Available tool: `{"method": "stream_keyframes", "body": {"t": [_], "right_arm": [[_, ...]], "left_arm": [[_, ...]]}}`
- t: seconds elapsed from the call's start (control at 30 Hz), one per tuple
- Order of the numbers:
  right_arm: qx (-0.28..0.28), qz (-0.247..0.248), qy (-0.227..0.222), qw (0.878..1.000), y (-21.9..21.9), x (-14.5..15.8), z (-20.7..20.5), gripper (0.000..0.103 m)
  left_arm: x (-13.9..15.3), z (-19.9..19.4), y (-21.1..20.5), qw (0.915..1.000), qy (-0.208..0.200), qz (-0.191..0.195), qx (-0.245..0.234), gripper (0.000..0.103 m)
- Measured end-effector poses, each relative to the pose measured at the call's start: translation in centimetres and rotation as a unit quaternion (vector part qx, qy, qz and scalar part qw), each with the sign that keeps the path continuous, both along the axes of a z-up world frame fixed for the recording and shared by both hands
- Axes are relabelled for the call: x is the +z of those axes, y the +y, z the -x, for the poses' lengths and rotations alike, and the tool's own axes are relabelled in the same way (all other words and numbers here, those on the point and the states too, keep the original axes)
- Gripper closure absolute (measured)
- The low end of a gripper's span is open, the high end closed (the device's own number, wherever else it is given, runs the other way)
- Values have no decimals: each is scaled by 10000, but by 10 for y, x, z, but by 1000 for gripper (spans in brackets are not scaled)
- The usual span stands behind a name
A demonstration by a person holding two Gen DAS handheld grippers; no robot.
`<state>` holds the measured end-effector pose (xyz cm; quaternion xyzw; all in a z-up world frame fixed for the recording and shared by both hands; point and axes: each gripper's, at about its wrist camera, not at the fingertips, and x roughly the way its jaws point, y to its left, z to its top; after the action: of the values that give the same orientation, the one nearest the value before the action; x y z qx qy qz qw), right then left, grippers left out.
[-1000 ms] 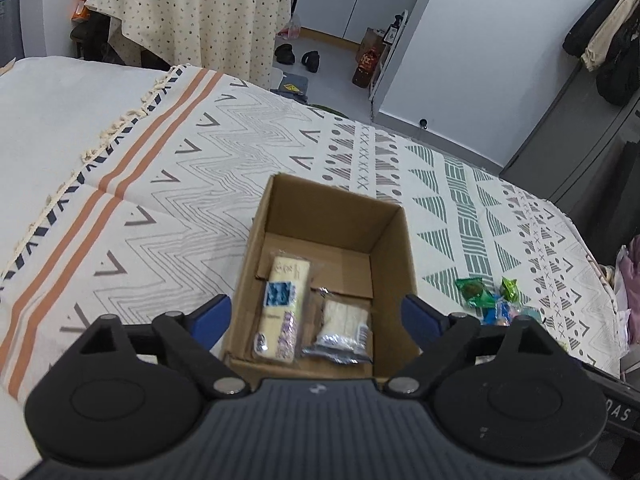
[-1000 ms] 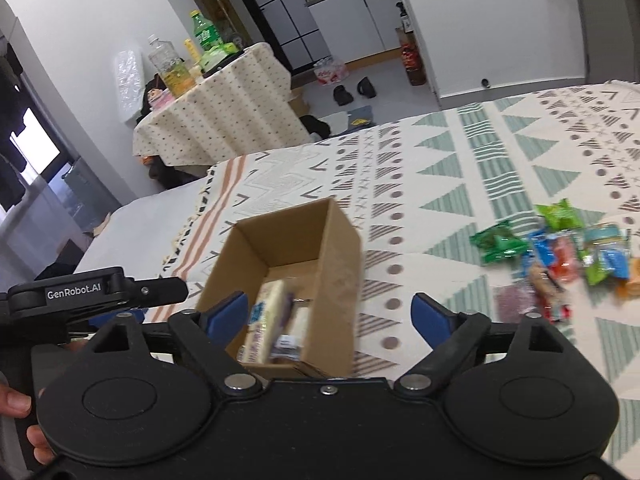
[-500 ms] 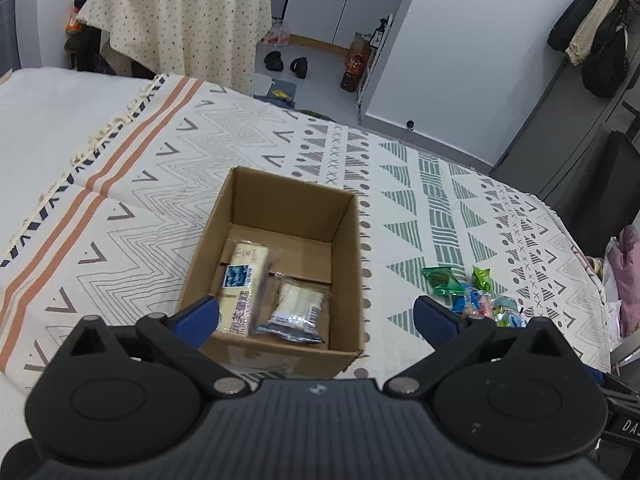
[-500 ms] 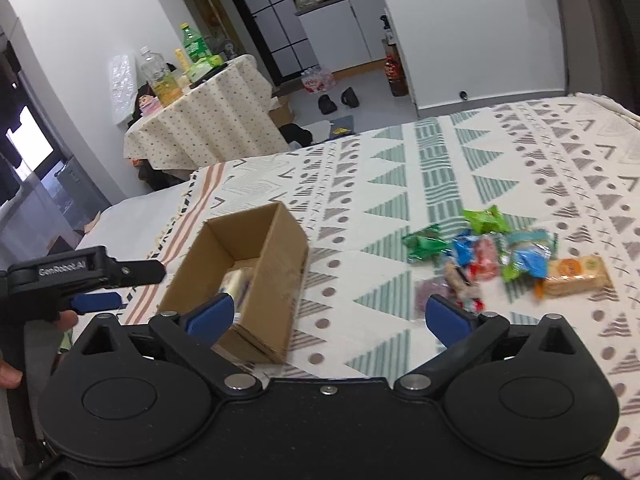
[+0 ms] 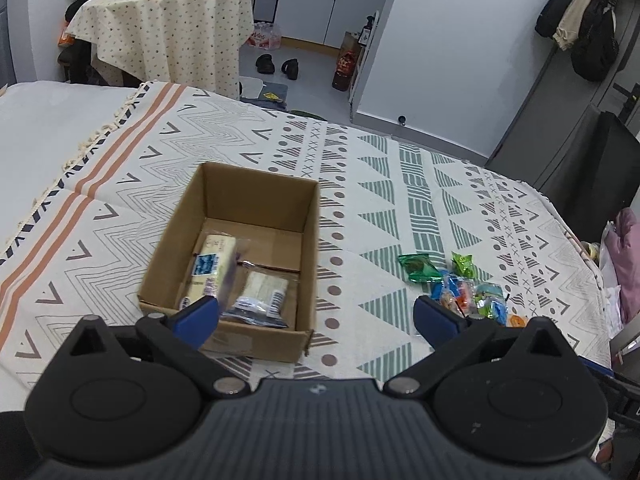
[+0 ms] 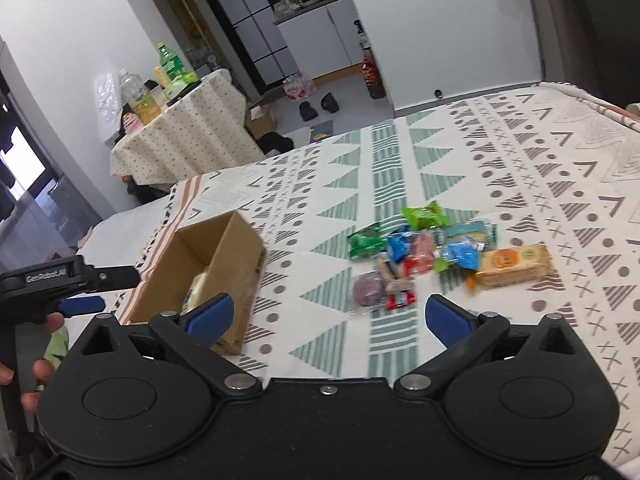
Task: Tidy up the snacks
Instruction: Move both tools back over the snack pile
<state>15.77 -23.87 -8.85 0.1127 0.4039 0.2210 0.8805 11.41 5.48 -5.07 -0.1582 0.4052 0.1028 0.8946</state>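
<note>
An open cardboard box (image 5: 240, 200) (image 6: 236, 244) stands on the patterned cloth with two wrapped snacks inside, a long pale bar (image 5: 210, 266) and a clear packet (image 5: 262, 294). To its right lies a heap of loose snacks (image 5: 460, 288) (image 6: 424, 248), among them a green packet (image 5: 418, 267), a purple one (image 6: 368, 289) and an orange cracker pack (image 6: 512, 266). My left gripper (image 5: 316, 316) hovers open just in front of the box, empty. My right gripper (image 6: 326, 318) is open and empty too, hanging in front of the snack heap, right of the box.
The patterned cloth (image 5: 120, 184) covers a bed whose far edge drops to the floor. Beyond stand a round table with bottles (image 5: 168, 28), shoes (image 5: 276, 66) and a white wall. A hand (image 6: 36, 376) holds the left gripper handle at the left of the right wrist view.
Both grippers have pulled back and swung rightward. The box has slid left in both views and the snack heap has come toward the centre of the right wrist view. Both stay open.
</note>
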Motion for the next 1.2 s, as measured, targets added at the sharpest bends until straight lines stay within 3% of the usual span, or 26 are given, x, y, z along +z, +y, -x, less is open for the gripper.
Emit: {"method": "stream_keyframes", "body": {"t": [0.33, 0.63, 0.83, 0.9, 1.03, 1.2], "right_arm": [[-320, -180, 7, 9993, -49, -12, -8, 0], [-470, -555, 348, 9967, -76, -38, -24, 0], [-922, -625, 532, 9924, -95, -60, -39, 1], [-1056, -636, 566, 9908, -100, -66, -44, 4], [-1155, -709, 658, 9886, -103, -78, -55, 24], [-1236, -826, 797, 9857, -103, -91, -72, 39]], "left_arm": [[-7, -13, -36, 10000, 48, -34, 17, 0], [-16, -37, -68, 10000, 16, -21, -82, 0], [-35, -55, -81, 9999, 98, 107, -76, 1], [-41, -61, -87, 9998, 103, 118, -108, 3], [-52, -74, -98, 9996, 68, 125, -240, 7], [-67, -93, -109, 9990, 125, 204, -377, 28]]}}
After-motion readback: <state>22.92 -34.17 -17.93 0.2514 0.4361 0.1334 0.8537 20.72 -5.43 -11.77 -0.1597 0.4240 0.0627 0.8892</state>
